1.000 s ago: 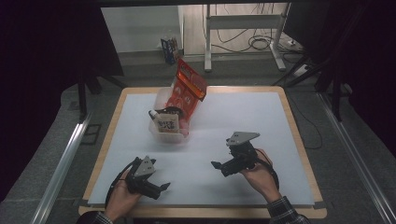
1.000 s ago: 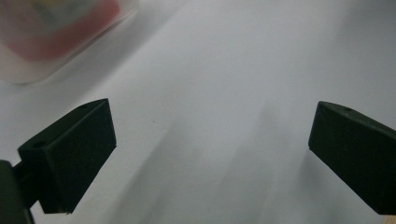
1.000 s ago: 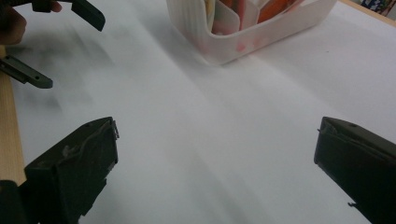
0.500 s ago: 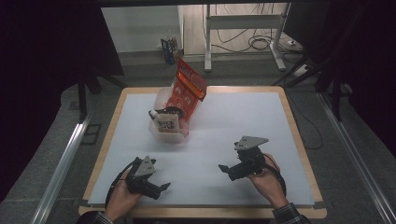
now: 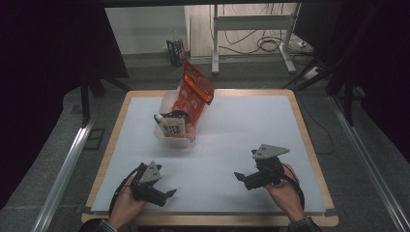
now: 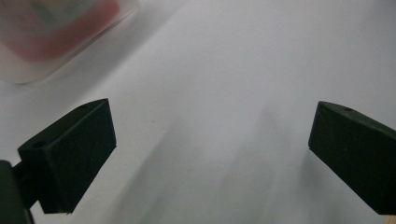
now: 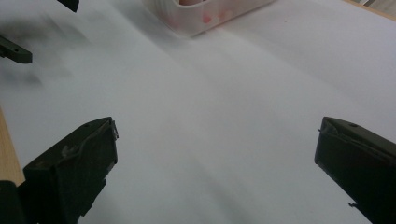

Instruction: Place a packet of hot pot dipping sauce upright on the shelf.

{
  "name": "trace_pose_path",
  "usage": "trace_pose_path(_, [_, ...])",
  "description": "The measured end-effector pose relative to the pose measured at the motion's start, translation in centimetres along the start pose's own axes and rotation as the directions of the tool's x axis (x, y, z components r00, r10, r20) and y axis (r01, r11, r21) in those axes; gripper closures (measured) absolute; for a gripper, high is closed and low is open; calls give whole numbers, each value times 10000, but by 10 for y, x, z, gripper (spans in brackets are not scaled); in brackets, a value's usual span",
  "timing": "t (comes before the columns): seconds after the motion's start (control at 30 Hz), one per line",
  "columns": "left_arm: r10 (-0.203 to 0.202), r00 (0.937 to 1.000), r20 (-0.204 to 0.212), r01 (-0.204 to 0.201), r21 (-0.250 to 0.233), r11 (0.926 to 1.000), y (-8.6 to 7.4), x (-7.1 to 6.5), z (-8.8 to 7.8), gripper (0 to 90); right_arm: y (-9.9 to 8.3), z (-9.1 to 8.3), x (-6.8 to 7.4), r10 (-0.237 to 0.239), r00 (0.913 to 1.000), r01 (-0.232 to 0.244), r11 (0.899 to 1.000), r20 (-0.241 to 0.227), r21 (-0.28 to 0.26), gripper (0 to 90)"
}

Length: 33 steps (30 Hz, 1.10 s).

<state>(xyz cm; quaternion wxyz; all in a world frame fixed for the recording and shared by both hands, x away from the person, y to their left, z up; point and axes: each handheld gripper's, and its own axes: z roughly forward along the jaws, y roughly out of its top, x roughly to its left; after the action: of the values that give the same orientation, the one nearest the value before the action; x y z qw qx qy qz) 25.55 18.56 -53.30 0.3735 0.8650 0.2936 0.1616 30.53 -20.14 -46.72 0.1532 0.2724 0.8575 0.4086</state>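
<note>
1. The left gripper [image 5: 167,194] sits low near the front edge of the table [image 5: 251,125], jaws wide apart, holding nothing.
2. The right gripper [image 5: 239,176] is also wide open and empty.
3. The clear tub [image 5: 175,141] with the red bag [image 5: 194,92] stands farther back, well apart from both.

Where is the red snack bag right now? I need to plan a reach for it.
In the high view, the red snack bag stands tilted in the clear plastic tub on the table's far left, beyond the left hand-held gripper.
</note>
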Motion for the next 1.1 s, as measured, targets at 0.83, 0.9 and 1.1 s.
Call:
trace_pose_path(0.83, [50, 10000, 59, -50, 120, 9999, 0, -1, 2, 7, -35, -29, -11, 575, 9945, -579, 9983, 877, 26, 0])
trace_pose_path(0.9, [53, 10000, 60, -54, 127, 9999, 0, -1, 2, 7, -39, -30, -12, 589, 9934, -599, 9982, 982, 78, 0])
trace_pose_path(1.1, [56, 9999, 83, -58, 157, 9999, 0, -1, 2, 6, -47, -35, -15, 749, 9905, -778, 9968, 1155, 203, 0])
